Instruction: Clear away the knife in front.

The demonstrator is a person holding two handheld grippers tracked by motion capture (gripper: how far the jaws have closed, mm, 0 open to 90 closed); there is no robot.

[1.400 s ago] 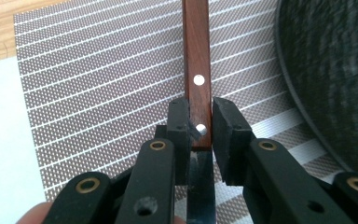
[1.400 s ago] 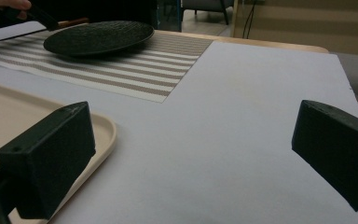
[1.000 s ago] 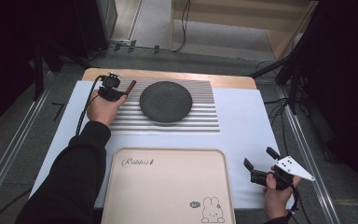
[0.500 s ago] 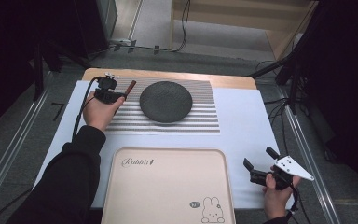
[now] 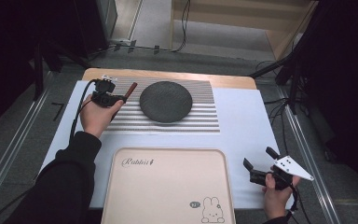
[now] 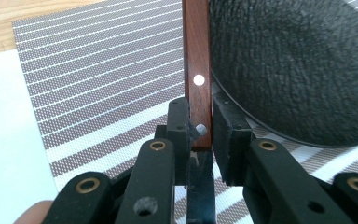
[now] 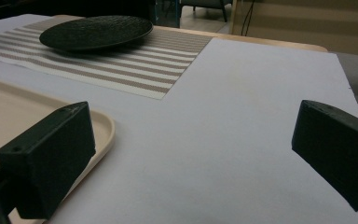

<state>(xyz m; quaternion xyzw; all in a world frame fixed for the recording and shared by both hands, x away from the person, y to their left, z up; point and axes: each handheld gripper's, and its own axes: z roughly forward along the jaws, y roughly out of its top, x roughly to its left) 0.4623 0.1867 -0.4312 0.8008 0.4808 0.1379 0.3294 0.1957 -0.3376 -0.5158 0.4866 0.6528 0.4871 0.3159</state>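
Left gripper [image 5: 114,100] shifted slightly left; jaws clamp wooden handle [image 6: 197,70] beside black plate [image 5: 166,101]; right gripper [image 5: 259,164] gapes empty.

Wooden handle [image 6: 196,70] cut off by top edge, tray [image 5: 168,186] cropped at bottom edge

**Knife handle held beside the dark plate**

The knife [image 6: 196,79] shows a reddish-brown wooden handle with two metal rivets, one bright and round, one duller near the clamped end. The handle is slim and straight. In the left gripper view it rises toward twelve o'clock, pinched between two black jaws, its right edge just beside the plate's rim. In the high view the knife [image 5: 130,89] sits at about nine o'clock of the plate, slanting toward one o'clock. Its blade is hidden.
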